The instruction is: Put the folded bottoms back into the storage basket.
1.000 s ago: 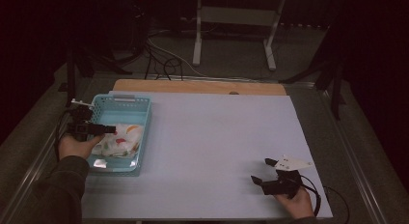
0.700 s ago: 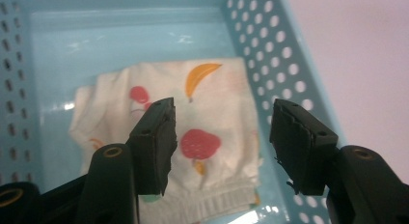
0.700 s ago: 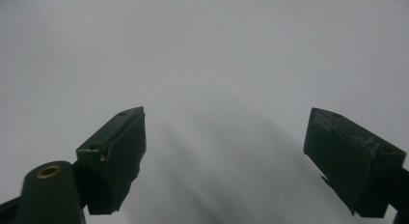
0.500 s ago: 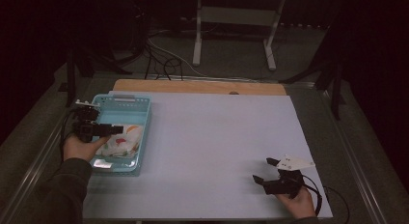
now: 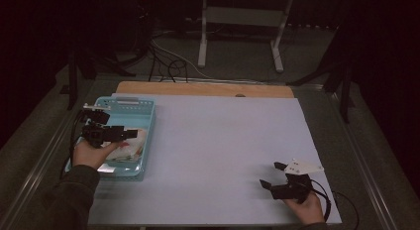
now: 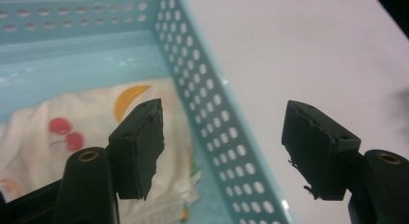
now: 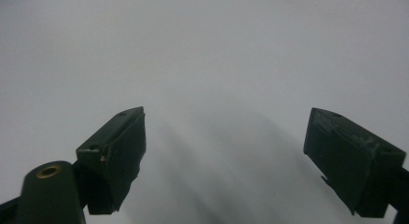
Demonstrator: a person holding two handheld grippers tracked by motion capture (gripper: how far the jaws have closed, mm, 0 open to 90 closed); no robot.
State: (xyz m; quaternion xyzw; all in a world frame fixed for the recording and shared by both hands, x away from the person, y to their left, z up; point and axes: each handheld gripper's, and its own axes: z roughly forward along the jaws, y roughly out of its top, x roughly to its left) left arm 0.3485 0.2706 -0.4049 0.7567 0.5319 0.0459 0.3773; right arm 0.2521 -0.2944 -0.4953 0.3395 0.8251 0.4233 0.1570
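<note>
A light blue perforated basket sits at the table's left edge with a white fruit-print cloth lying in it. My left gripper hovers over the basket, jaws pointing right. In the left gripper view the left gripper is open and its jaws have just been opening wider; nothing is pinched between them. One jaw hangs above the cloth, the other past the basket wall over the table. My right gripper rests near the front right, open and empty; the right gripper faces bare white table.
A white sheet covers most of the table, with a wooden strip showing along the back edge. Metal rails run down both sides. Behind the table a white stand and cables lie on the floor.
The left gripper has shifted a little to the right over the basket and its jaws stand wider apart. The cloth stays in the basket. The right hand has kept still.
</note>
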